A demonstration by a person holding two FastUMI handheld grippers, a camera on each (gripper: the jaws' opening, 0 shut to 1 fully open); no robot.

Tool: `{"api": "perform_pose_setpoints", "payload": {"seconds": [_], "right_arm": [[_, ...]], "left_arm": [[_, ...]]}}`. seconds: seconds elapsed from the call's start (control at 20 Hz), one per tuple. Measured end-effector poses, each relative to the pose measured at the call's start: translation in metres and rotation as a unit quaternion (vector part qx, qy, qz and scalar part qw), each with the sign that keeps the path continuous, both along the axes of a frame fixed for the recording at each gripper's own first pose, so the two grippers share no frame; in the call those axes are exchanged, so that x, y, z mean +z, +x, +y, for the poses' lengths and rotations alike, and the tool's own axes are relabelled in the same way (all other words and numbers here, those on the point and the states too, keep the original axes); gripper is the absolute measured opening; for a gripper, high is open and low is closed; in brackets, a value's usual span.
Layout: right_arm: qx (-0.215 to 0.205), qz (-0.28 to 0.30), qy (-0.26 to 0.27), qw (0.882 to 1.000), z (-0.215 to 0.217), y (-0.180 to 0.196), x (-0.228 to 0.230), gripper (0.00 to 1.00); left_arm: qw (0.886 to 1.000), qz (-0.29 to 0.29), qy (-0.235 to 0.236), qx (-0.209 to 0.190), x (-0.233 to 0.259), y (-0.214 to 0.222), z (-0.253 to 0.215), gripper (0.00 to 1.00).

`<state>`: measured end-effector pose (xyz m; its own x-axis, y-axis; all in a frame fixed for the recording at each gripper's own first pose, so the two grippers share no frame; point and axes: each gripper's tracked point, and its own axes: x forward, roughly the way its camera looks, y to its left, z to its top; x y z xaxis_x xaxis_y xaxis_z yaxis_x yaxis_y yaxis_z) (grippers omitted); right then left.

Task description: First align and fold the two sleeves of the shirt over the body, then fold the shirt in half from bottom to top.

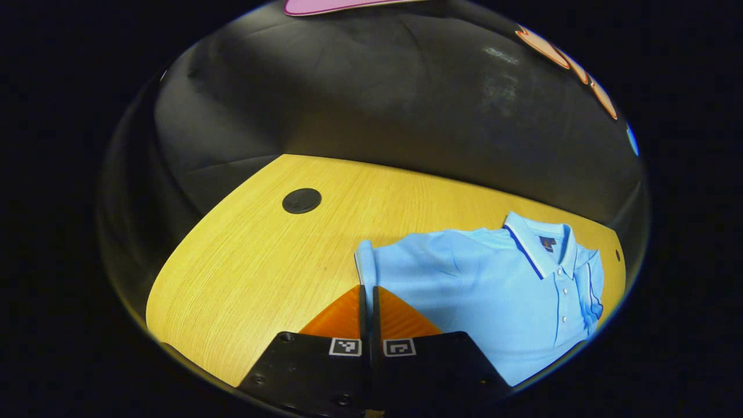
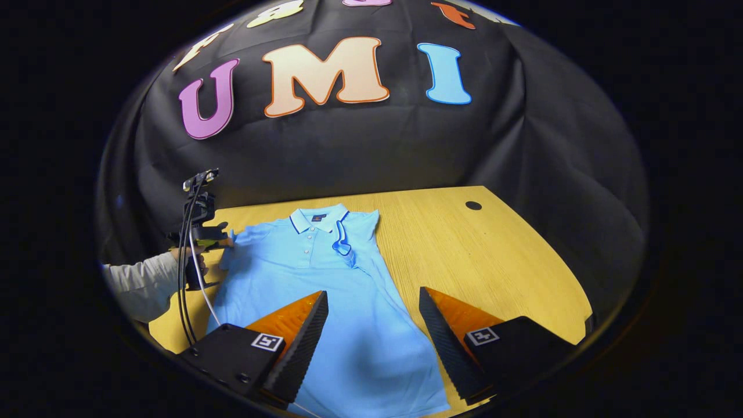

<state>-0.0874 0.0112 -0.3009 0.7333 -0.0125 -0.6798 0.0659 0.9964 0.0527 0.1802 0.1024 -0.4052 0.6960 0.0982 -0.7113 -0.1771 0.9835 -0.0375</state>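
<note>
Flat on the table [image 2: 511,255] lies the shirt [image 2: 325,290], collar [image 2: 316,219] toward the booth wall and hem toward us in the right gripper view. We see one sleeve [image 2: 343,244] already folded in over the chest, a small bunched flap beside the button placket. The other sleeve [image 1: 371,261] is still spread out to the side.

We have the left gripper [image 1: 369,296] at that sleeve's edge. In the left gripper view its two fingers are pressed together with no gap between them, and their tips meet the cuff edge of the sleeve; we cannot tell whether cloth is actually pinched between them. In the right gripper view the same tool [image 2: 200,235] stands at the far side of the shirt, its body rising upright from the table edge, with cables trailing down toward us. A hand [image 2: 188,255] grips it from the side, and a light sleeve [image 2: 139,284] of the forearm runs in level from the edge of the view, roughly parallel to the table.

We hold the right gripper [image 2: 371,307] above the lower body of the shirt, its fingers spread wide apart and clamping nothing. One finger hangs over the blue cloth and the other over bare wood just beside the shirt's side seam.

A round dark cap [image 1: 302,200] sits in the tabletop, well apart from the shirt.
</note>
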Motion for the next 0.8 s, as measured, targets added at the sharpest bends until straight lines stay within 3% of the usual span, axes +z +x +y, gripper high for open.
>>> {"api": "perform_pose_setpoints", "payload": {"seconds": [0.05, 0.15, 0.4, 0.45, 0.6, 0.65, 0.8], "right_arm": [[-0.002, -0.004, 0.003, 1.0, -0.004, -0.001, 0.003, 0.94], [-0.002, -0.007, 0.009, 1.0, -0.011, -0.001, 0.004, 0.98], [0.0, -0.015, 0.026, 1.0, -0.03, 0.003, 0.007, 0.94], [0.002, -0.016, 0.029, 0.999, -0.035, 0.003, 0.006, 0.98], [0.001, -0.013, 0.038, 0.999, -0.052, 0.003, 0.004, 0.98], [-0.002, -0.013, 0.043, 0.999, -0.058, 0.003, 0.004, 0.94], [-0.011, -0.016, 0.05, 0.999, -0.077, 0.005, 0.004, 0.98]], "left_arm": [[1.0, -0.008, 0.0, -0.002, 0.008, 0.002, -0.005, 0.0], [1.0, -0.029, 0.0, -0.008, 0.026, 0.009, -0.017, 0.0], [0.998, -0.052, -0.009, -0.031, 0.06, 0.015, -0.062, 0.0], [0.998, -0.054, -0.011, -0.035, 0.063, 0.014, -0.073, 0.0], [0.997, -0.057, -0.012, -0.047, 0.07, 0.014, -0.106, 0.0], [0.997, -0.056, -0.012, -0.052, 0.07, 0.012, -0.117, 0.0], [0.997, -0.052, -0.01, -0.063, 0.067, 0.01, -0.145, 0.0]]}}
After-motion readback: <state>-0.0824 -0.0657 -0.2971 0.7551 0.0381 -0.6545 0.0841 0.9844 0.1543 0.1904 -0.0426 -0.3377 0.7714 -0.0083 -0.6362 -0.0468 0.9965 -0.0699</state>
